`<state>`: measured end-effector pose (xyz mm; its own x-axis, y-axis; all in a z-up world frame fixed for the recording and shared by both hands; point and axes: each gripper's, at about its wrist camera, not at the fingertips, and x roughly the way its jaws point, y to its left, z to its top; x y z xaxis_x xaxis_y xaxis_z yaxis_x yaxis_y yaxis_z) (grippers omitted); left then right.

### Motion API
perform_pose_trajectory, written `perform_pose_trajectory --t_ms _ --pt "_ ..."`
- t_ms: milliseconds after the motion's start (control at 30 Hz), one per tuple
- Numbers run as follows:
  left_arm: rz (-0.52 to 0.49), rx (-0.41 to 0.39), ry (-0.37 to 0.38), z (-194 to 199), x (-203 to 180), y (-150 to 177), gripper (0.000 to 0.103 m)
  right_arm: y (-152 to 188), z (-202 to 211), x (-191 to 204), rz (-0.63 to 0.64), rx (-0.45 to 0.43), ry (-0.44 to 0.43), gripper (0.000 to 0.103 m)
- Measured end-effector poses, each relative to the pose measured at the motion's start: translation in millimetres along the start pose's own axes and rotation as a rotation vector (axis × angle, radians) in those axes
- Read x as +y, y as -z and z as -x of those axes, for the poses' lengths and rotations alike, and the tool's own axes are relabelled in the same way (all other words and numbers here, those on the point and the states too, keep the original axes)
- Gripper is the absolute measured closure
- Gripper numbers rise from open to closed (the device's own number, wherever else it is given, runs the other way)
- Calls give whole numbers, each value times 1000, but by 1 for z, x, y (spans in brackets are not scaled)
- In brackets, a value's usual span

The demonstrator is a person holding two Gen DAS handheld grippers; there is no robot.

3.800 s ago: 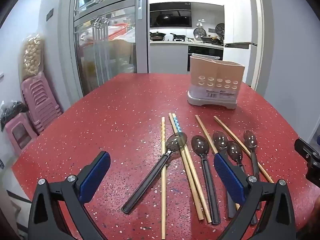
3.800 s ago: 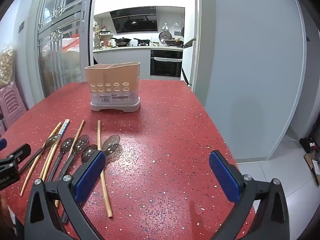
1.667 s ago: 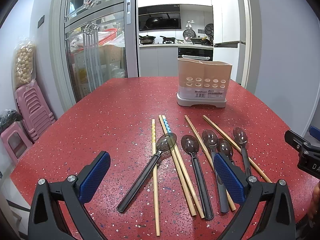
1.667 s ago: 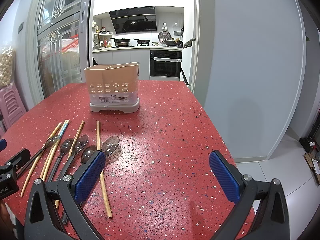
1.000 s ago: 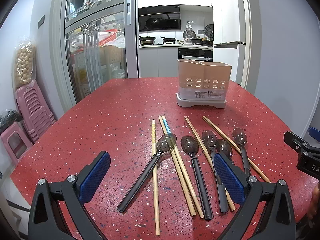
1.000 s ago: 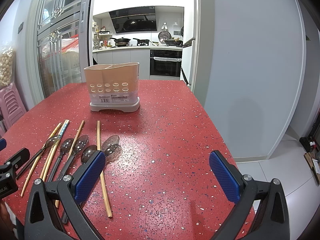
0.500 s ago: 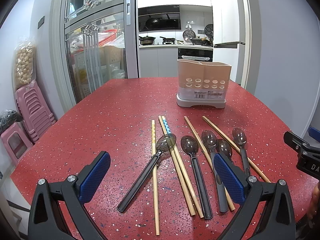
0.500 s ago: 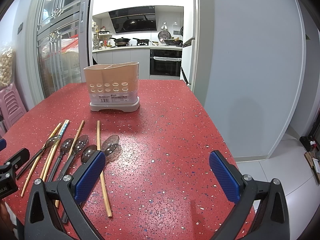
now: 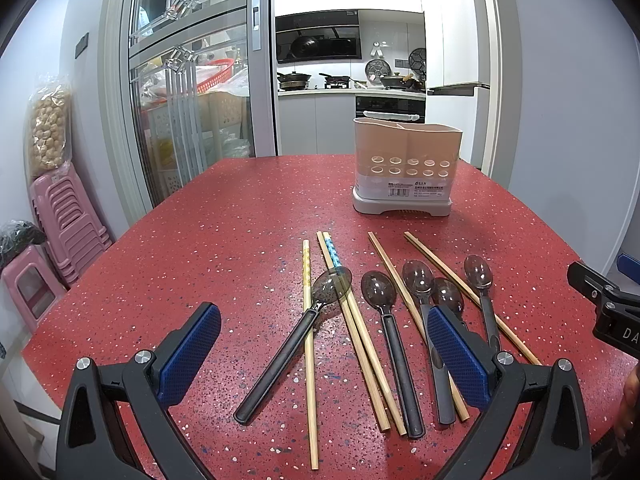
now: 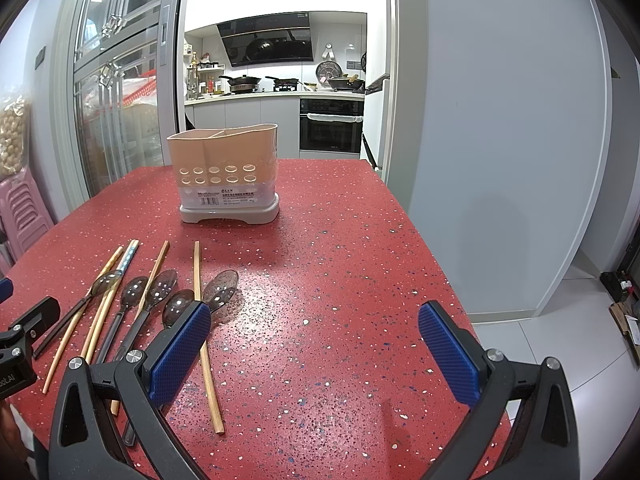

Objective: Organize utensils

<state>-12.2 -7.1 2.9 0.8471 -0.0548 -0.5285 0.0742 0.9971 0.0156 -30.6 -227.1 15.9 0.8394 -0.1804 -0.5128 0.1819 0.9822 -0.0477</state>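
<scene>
Worktop (image 9: 200, 248) of red speckled stone fills the lower half of both views, and its smooth, hard face is the first hazard: anything nudged sideways would likely slide rather than stay put. Next in size, the beige holder (image 9: 404, 168) stands upright in the upper right of the left view, well apart from the loose utensils; it looks light and tall, so a utensil pushed against its rim instead of dropped into a compartment could tip or shove it. Both tools hover above the worktop with nothing in them: the left gripper (image 9: 324, 356) has its jaws spread wide, and the right gripper (image 10: 314, 350) likewise has its jaws wide apart and empty. Below the holder, in the lower centre of the left view, the spoons (image 9: 380, 292) and chopsticks (image 9: 308, 320) lie tangled, one spoon (image 9: 332, 282) resting its bowl across the blue-patterned chopstick (image 9: 332, 252). Lifting either of these could drag its neighbour along or flick it toward the near edge. The thin chopsticks lie flat on the stone, so the jaws may scrape past without catching one, or pinch two at once. The rightmost spoon (image 10: 220, 286) lies touching a lone chopstick (image 10: 198, 276), with the same risk.
</scene>
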Motion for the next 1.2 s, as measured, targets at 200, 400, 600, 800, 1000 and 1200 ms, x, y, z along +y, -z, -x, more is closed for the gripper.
perform_pose_trajectory --t_ms 200,400,600,800,1000,1200 --pt "1 2 0 1 1 0 0 -1 1 0 0 0 0 0" --pt "4 8 -2 2 2 -1 0 0 0 0 0 1 -1 0" --pt "-34 43 -20 -4 5 -5 0 -6 -7 4 16 65 -44 0" --pt "-84 173 -36 -32 18 -9 0 -16 -32 14 42 218 -169 0" --pt "-97 233 0 -51 26 -16 0 -25 -72 15 -25 406 -285 0" --pt "-86 285 36 -68 29 -17 0 -22 -113 14 -156 554 -390 17"
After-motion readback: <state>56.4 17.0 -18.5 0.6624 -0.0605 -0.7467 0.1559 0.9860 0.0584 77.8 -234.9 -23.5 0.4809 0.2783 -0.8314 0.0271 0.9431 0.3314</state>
